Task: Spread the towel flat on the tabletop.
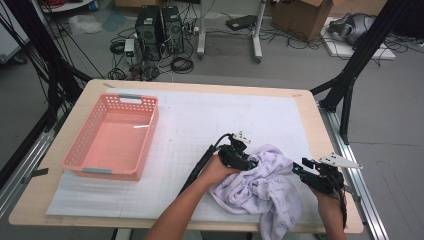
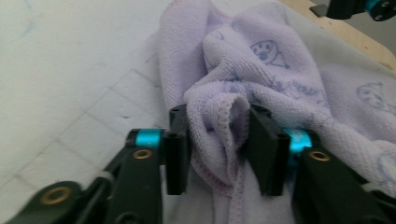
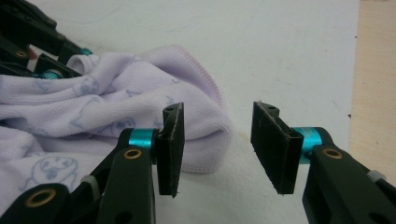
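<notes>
Black jaws of left gripper point(image 2: 218, 151) pinched a fold of soft, limp towel point(image 2: 261, 79); right gripper point(image 3: 218, 149) gaped beside its hem. Hemmed edges grip best.

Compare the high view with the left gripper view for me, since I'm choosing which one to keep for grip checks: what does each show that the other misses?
High view alone: the pink basket standing apart from the cloth at the table's left, and the person's forearms. Left gripper view alone: the left gripper's pads pinching a bunched fold, with the stitched hem between them and the printed figures on the fabric. Both share the lilac cloth crumpled on the white gridded mat, and the right gripper beyond it.
</notes>
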A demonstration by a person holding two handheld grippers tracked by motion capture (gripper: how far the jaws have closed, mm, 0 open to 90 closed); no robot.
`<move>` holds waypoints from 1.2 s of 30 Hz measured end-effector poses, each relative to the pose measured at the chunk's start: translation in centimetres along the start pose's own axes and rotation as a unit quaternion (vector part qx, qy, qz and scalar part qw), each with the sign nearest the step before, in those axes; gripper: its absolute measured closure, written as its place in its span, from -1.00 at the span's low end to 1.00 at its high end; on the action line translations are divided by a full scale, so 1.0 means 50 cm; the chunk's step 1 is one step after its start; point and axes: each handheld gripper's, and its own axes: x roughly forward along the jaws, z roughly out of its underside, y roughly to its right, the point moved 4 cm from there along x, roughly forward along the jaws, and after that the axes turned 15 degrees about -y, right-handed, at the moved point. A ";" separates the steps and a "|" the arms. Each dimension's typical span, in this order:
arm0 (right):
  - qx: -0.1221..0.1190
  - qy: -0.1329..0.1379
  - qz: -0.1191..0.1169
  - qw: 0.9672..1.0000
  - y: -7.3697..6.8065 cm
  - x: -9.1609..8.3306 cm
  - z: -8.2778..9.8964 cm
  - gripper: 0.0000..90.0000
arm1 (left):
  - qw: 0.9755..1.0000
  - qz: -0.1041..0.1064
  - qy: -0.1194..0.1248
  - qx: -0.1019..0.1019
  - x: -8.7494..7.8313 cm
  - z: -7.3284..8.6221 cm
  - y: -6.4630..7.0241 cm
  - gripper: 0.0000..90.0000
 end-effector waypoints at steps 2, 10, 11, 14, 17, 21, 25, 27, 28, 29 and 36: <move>0.003 0.001 -0.001 1.000 -0.004 0.004 -0.001 0.20 | 1.000 0.000 -0.006 -0.007 -0.004 -0.003 -0.001 0.74; 0.013 0.010 0.002 1.000 -0.009 0.003 -0.004 0.21 | 0.989 -0.086 0.080 -0.089 -0.107 0.004 -0.068 0.78; 0.013 0.012 0.002 1.000 -0.008 0.004 -0.005 0.21 | 0.986 -0.109 0.091 -0.093 -0.125 0.008 -0.080 0.78; 0.014 0.009 0.002 1.000 -0.010 0.010 -0.007 0.21 | 0.968 -0.179 0.126 -0.120 -0.173 0.027 -0.113 0.78; 0.006 0.004 0.001 1.000 -0.016 0.018 -0.009 0.20 | 0.948 -0.214 0.158 -0.175 -0.207 0.056 -0.148 0.77; 0.000 -0.003 -0.006 1.000 -0.028 0.034 -0.023 0.20 | 0.944 -0.208 0.154 -0.204 -0.208 0.096 -0.165 0.50; -0.020 -0.006 -0.024 1.000 -0.048 0.052 -0.046 0.19 | 0.947 -0.164 0.154 -0.229 -0.211 0.128 -0.155 0.03; -0.028 -0.014 -0.027 0.999 -0.059 0.068 -0.064 0.18 | 0.949 -0.168 0.158 -0.216 -0.218 0.137 -0.145 0.06; -0.032 -0.019 -0.029 0.999 -0.064 0.078 -0.074 0.17 | 0.951 -0.169 0.155 -0.209 -0.222 0.141 -0.143 0.05; -0.037 -0.026 -0.029 0.999 -0.068 0.090 -0.085 0.17 | 0.952 -0.171 0.152 -0.204 -0.224 0.144 -0.141 0.05; -0.115 -0.130 -0.080 0.982 -0.125 0.190 -0.116 0.14 | 0.959 -0.149 0.147 -0.191 -0.225 0.169 -0.136 0.06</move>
